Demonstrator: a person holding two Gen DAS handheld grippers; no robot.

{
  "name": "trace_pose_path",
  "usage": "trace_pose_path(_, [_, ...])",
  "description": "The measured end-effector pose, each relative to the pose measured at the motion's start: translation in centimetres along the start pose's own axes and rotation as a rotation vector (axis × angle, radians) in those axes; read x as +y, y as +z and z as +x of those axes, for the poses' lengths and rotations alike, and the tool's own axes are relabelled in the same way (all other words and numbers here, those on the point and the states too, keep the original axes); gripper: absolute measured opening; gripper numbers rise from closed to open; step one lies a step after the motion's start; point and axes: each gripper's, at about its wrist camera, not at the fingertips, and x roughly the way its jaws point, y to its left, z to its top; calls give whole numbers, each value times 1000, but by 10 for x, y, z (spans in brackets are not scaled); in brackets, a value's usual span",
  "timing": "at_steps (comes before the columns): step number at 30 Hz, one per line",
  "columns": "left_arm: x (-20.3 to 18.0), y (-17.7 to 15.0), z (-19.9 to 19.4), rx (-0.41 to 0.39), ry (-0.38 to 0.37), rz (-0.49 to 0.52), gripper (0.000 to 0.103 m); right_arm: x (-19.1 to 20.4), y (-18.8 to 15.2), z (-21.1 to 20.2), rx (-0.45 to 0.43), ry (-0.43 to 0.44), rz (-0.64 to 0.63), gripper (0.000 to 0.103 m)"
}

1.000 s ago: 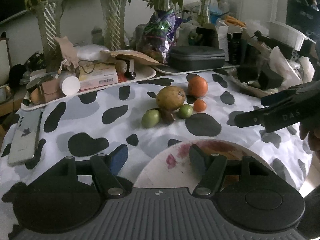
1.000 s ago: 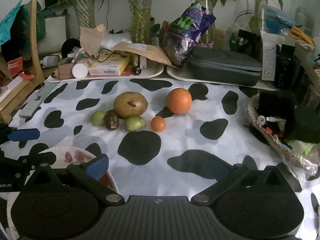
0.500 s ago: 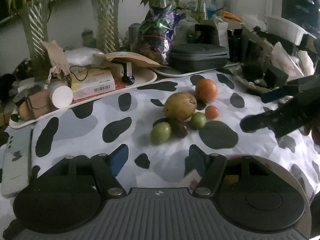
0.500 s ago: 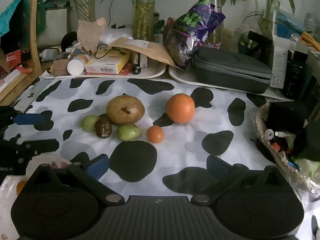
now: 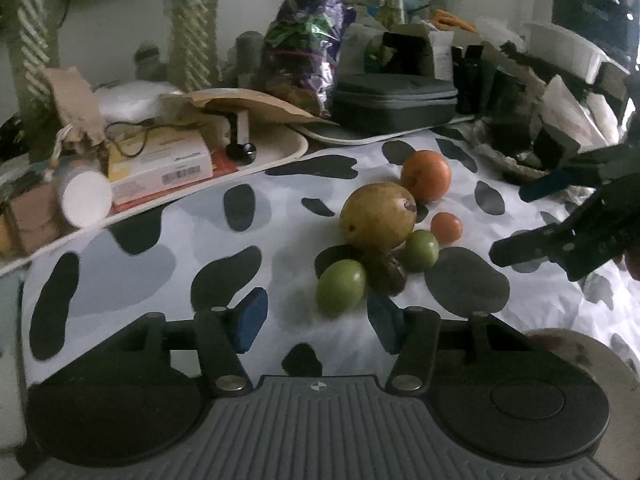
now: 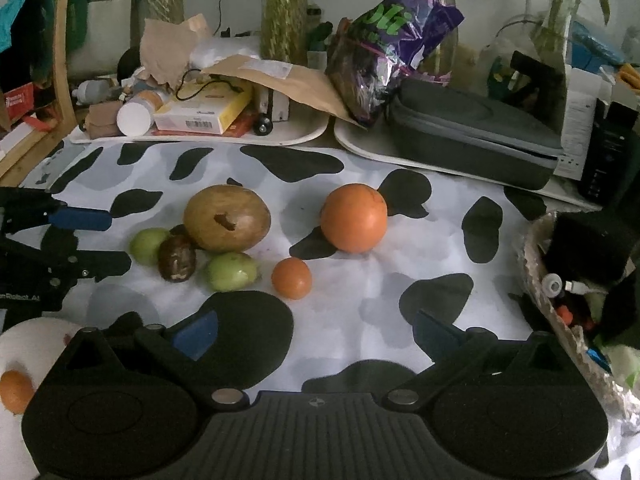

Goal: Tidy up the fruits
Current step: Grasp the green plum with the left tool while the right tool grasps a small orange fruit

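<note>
On the cow-print cloth lie a big brown-yellow fruit (image 5: 378, 216) (image 6: 227, 218), a large orange (image 5: 426, 175) (image 6: 354, 218), a small orange (image 5: 447, 228) (image 6: 291, 278), a dark brown fruit (image 5: 386, 276) (image 6: 177, 258) and two green fruits (image 5: 342, 286) (image 5: 419, 245). My left gripper (image 5: 316, 324) (image 6: 100, 242) hovers just short of the nearer green fruit. Its jaws are closing and the pads touch nothing. My right gripper (image 6: 316, 336) (image 5: 528, 220) stands wide open and empty, short of the small orange.
A white plate (image 5: 592, 356) (image 6: 24, 336) with a small orange fruit (image 6: 14, 390) on it sits at the near edge. Cluttered trays (image 6: 304, 136), a grey case (image 6: 472, 136), a purple bag and plant vases line the back. A foil-lined basket (image 6: 560, 320) stands at the right.
Both grippers moved forward and down toward the fruit cluster. The left one swung off the plate, which now sits at its lower right, and its jaws narrowed.
</note>
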Motion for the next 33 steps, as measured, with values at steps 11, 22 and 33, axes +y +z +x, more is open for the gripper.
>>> trace_pose_path(11, [-12, 5, 25, 43, -39, 110, 42, -3, 6, 19, 17, 23, -23, 99])
trace_pose_path(22, [-18, 9, 30, 53, -61, 126, 31, 1, 9, 33, -2, 50, -78, 74])
trace_pose_path(33, [-9, 9, 27, 52, -58, 58, 31, -3, 11, 40, -31, 121, -59, 25])
